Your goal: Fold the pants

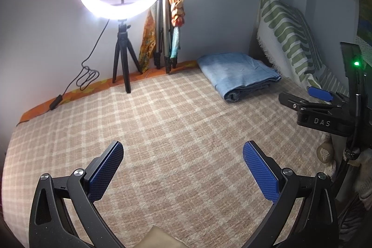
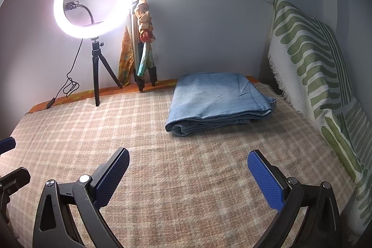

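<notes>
Light blue denim pants (image 2: 218, 101) lie folded in a compact stack on the checked beige blanket (image 2: 162, 178), near the far right corner of the bed; they also show in the left wrist view (image 1: 239, 76). My left gripper (image 1: 183, 155) is open and empty, low over the blanket, well short of the pants. My right gripper (image 2: 188, 162) is open and empty, a short way in front of the pants. The right gripper also shows at the right edge of the left wrist view (image 1: 318, 106).
A lit ring light on a small black tripod (image 2: 95, 76) stands at the back left, its cable (image 2: 69, 87) trailing along the bed edge. A second tripod draped with cloth (image 2: 139, 48) leans in the corner. A green-striped cushion (image 2: 313, 66) lines the right side.
</notes>
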{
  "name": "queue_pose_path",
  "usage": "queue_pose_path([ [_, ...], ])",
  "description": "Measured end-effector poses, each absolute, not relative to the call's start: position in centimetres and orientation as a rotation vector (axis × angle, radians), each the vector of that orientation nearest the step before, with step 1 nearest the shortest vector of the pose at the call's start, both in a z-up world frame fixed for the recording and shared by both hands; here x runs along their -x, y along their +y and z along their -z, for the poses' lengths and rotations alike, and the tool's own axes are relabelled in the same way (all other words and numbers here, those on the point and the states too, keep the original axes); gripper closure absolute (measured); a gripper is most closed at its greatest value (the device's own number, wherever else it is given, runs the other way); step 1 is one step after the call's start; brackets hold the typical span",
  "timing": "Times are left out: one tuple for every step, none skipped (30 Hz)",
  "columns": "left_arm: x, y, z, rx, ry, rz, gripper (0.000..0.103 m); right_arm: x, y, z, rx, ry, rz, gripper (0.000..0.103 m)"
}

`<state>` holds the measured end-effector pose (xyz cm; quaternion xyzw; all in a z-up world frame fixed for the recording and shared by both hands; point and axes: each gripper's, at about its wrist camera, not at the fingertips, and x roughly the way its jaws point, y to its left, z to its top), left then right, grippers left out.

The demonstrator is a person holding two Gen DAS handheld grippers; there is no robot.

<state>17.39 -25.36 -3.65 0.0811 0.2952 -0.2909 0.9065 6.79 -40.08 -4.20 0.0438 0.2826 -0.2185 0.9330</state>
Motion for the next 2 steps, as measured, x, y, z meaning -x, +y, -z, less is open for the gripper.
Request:
queue_pose_path([
  [-17.13,-25.18,3.58,-0.159,0.585,0.625,0.001,-6.85,-40.13,4.20,-0.090,0.580,0.445,0.000],
  [-17.02,-25.03,3.54,-0.152,0.569,0.643,0.001,-6.90,-40.14,4.23,-0.090,0.581,0.443,0.000],
])
